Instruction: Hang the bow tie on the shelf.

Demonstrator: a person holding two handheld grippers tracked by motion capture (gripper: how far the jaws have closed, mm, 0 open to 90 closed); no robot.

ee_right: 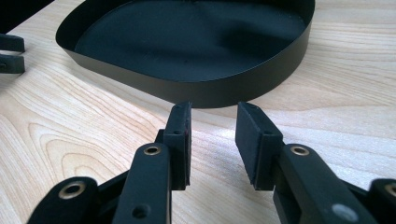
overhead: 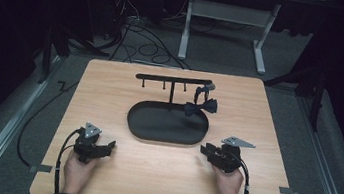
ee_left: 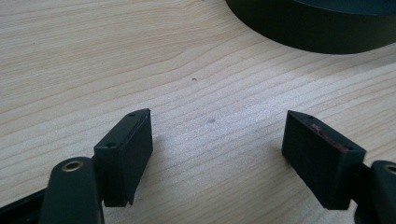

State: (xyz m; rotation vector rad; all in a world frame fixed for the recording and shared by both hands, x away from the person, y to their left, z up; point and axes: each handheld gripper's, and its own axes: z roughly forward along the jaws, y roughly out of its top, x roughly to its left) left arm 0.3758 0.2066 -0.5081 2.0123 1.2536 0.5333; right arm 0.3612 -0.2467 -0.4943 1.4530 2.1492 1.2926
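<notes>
Nearest the lens in the right gripper view, the right gripper [ee_right: 212, 140] has its fingers [ee_right: 180, 140] partly spread with bare wood between them; they pinch nothing. Directly beyond the fingertips, close but not touching, runs the near wall of the black oval tray [ee_right: 210, 91], which takes up the upper centre of that frame; its far rim is cut off by the top edge.

In the left gripper view, the left gripper [ee_left: 217, 154] has its fingers [ee_left: 128, 154] spread wide over bare worktop [ee_left: 140, 56], holding nothing. The tray [ee_left: 317, 32] appears there as a dark curved wall in the upper right corner, well apart from the fingers and cut off by the frame.

In the high view the tray [overhead: 136, 120] lies at the centre of the worktop [overhead: 112, 79], between and above the two grippers. The left gripper [overhead: 105, 149] sits at lower left, the right gripper [overhead: 206, 149] at lower right, each held by a hand [overhead: 77, 170] entering from the bottom edge. The right gripper lies just beside the tray's lower right rim; the left is farther off.

From the tray's back rises a thin post with a crossbar [overhead: 172, 79] carrying small pegs. A black bow tie [overhead: 200, 106] hangs at the bar's right end, above the tray's upper right rim. Whether it touches the rim cannot be determined, and its attachment to the bar is too small and dark to make out.
</notes>
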